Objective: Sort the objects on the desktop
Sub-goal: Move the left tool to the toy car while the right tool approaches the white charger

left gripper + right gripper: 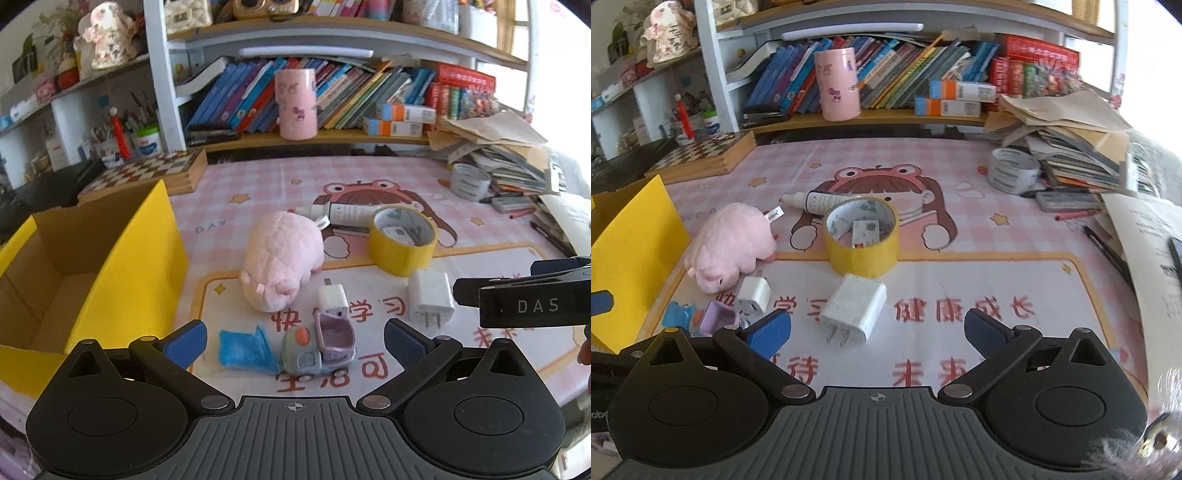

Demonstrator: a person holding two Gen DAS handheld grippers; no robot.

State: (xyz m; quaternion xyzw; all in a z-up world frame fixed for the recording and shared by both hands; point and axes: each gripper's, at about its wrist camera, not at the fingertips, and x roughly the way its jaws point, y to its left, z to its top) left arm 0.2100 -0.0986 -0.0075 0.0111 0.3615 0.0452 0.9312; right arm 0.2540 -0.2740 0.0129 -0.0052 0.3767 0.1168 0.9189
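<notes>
Both grippers tilt down over the desk mat (960, 236) — left gripper (294, 341) spread wide around the toy truck (317, 347), right gripper (877, 328) spread and empty, the white charger (855, 308) lying just ahead of it.

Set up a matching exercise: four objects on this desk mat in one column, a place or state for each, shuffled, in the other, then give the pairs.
1. pink plush pig
2. roll of yellow tape
3. large white plug adapter
4. open yellow cardboard box

A. lies with its metal prongs toward the camera
B. has a small white item inside its ring
C. stands at the mat's left edge
D. lies between the box and the tape

Pairs: 1-D, 2-B, 3-A, 4-C
</notes>
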